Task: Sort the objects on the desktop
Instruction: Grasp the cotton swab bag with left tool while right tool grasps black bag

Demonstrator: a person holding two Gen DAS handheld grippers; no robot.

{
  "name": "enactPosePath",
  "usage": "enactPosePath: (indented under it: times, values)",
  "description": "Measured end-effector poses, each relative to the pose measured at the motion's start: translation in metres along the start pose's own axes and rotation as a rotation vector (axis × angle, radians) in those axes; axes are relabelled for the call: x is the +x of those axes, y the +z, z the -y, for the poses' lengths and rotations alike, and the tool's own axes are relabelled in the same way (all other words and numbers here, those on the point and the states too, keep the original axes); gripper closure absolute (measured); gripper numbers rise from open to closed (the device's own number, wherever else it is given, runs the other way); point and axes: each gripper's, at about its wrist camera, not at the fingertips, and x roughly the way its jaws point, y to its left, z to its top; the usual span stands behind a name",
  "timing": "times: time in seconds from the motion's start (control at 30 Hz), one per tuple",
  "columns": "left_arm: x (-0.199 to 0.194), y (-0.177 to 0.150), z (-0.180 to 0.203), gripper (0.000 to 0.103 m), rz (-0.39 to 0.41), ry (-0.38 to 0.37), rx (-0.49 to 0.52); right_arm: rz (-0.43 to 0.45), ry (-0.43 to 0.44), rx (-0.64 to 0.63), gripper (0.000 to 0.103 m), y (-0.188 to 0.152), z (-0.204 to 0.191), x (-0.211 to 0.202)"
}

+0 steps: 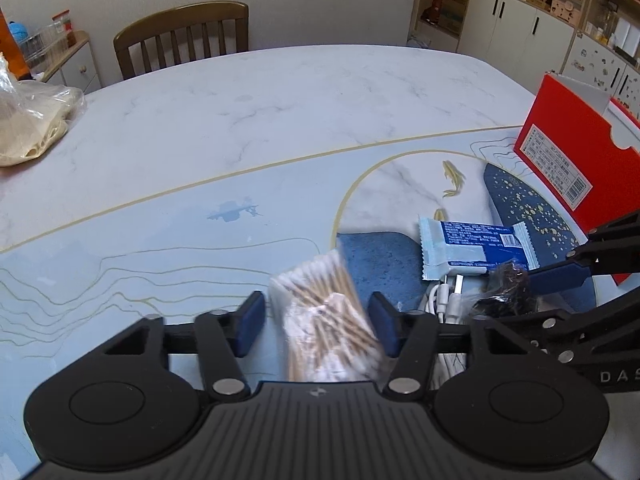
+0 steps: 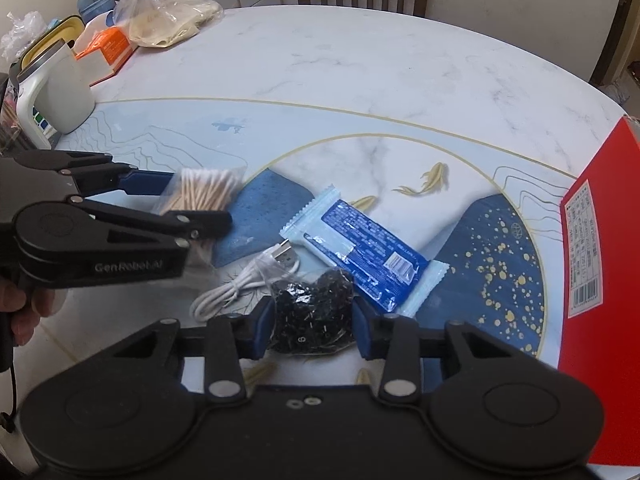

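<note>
A clear bag of wooden cotton swabs sits between the blue pads of my left gripper, which is shut on it; the bag looks blurred. From the right wrist view, that bag hangs in the left gripper above the table. My right gripper is shut on a small bag of black beads low over the table. A blue and white wrapped packet and a coiled white USB cable lie just beyond it. A red box stands at the right.
The marble-patterned table stretches ahead. A plastic bag of beige stuff lies at its far left, beside a white jug and an orange box. A wooden chair stands behind the table.
</note>
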Motion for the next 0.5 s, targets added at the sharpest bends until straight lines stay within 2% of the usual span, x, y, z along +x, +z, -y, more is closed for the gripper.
enactPosePath:
  times: [0.3, 0.5]
  values:
    - [-0.003, -0.001, -0.001, 0.065, -0.005, -0.021, -0.005, 0.009, -0.001, -0.002, 0.066, -0.001, -0.001, -0.006]
    - [-0.013, -0.004, -0.001, 0.068, -0.008, -0.044, -0.003, 0.017, 0.001, 0.007, 0.068, -0.006, 0.002, -0.014]
